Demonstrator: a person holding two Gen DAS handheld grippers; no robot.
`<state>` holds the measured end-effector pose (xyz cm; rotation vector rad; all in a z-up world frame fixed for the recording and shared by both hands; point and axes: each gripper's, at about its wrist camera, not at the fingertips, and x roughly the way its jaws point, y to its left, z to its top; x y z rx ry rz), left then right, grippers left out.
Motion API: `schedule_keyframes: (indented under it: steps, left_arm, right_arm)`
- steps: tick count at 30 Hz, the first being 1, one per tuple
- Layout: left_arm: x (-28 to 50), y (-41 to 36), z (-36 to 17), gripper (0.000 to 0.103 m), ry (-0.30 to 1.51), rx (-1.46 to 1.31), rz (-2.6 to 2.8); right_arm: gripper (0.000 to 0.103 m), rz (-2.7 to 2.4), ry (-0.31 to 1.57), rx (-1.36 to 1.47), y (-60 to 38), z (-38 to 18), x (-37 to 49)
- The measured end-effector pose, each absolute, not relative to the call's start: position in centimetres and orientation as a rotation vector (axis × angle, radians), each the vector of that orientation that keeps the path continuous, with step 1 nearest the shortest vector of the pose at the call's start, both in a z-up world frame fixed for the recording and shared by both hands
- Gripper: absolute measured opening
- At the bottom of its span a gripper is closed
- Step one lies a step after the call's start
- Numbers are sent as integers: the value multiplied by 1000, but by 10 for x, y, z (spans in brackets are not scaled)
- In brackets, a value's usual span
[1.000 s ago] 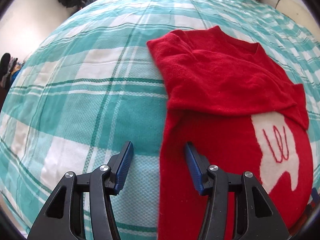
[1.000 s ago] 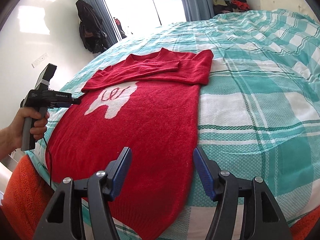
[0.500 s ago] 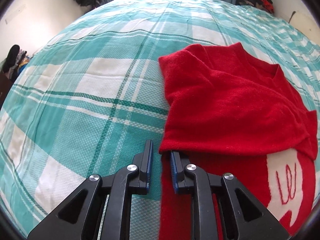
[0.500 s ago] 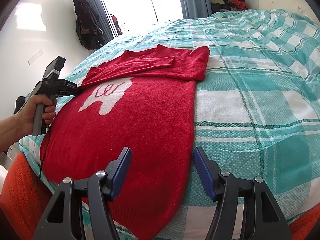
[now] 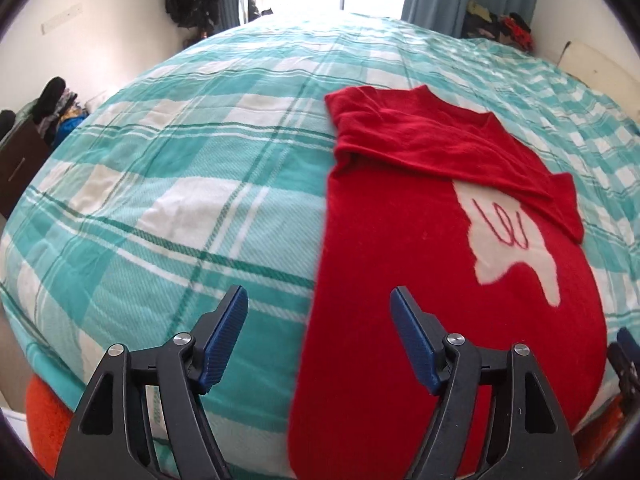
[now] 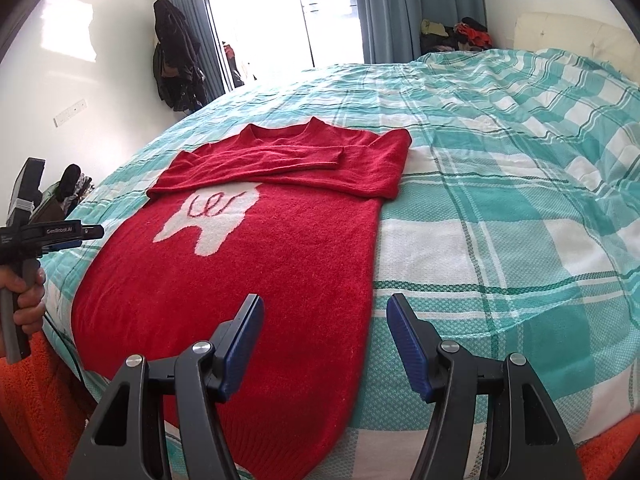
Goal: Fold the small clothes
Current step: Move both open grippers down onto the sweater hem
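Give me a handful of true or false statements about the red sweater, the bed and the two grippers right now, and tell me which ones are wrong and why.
1. The red sweater lies flat on the plaid bedspread. True.
2. Both sleeves are spread out to the sides. False: the sleeves are folded across the chest, above the white motif.
3. The left gripper is clamped on the sweater's edge. False: its jaws stand wide open and hold nothing.
4. The right gripper is open, near the sweater's lower side edge. True.
5. The sweater has been folded in half, hem to collar. False: the body lies at full length, the hem at the bed's near edge.
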<state>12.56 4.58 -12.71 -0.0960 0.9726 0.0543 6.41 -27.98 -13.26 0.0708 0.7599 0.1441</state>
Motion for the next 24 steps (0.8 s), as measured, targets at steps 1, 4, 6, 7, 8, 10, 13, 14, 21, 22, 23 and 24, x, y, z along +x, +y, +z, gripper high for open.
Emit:
schedule_keyframes:
  steps: [1, 4, 6, 7, 8, 10, 13, 14, 21, 22, 23, 24]
  left_arm:
    - [118, 35, -133, 80, 978, -73, 21]
    - [101, 3, -159, 83, 990, 78, -9]
    - [93, -10, -165, 87, 933, 212, -1]
    - [93, -13, -165, 88, 922, 243, -5]
    - [96, -11, -164, 88, 926, 237, -6]
    - [102, -1, -164, 91, 964, 158, -4]
    - [106, 8, -166, 95, 984, 88, -8]
    - [106, 8, -166, 96, 982, 86, -8]
    - [102, 5, -168, 96, 975, 99, -10]
    - [101, 5, -168, 96, 975, 103, -9]
    - [100, 4, -168, 96, 974, 105, -6]
    - [99, 4, -168, 96, 974, 106, -3]
  right_arm:
    - [64, 153, 763, 53, -275, -133, 65]
    - [64, 181, 801, -11, -261, -143, 65]
    - [64, 187, 866, -38, -256, -156, 68]
    - [64, 185, 882, -52, -255, -161, 68]
    - [64, 182, 878, -65, -253, -161, 66]
    - [65, 180, 871, -76, -252, -158, 63]
    - [65, 183, 872, -92, -248, -153, 60]
    - [65, 187, 868, -104, -246, -151, 58]
    - [64, 204, 845, -165, -234, -142, 48]
    - [64, 206, 834, -165, -233, -141, 48]
    - [64, 206, 824, -164, -232, -139, 49]
    - [65, 207, 816, -163, -232, -138, 49]
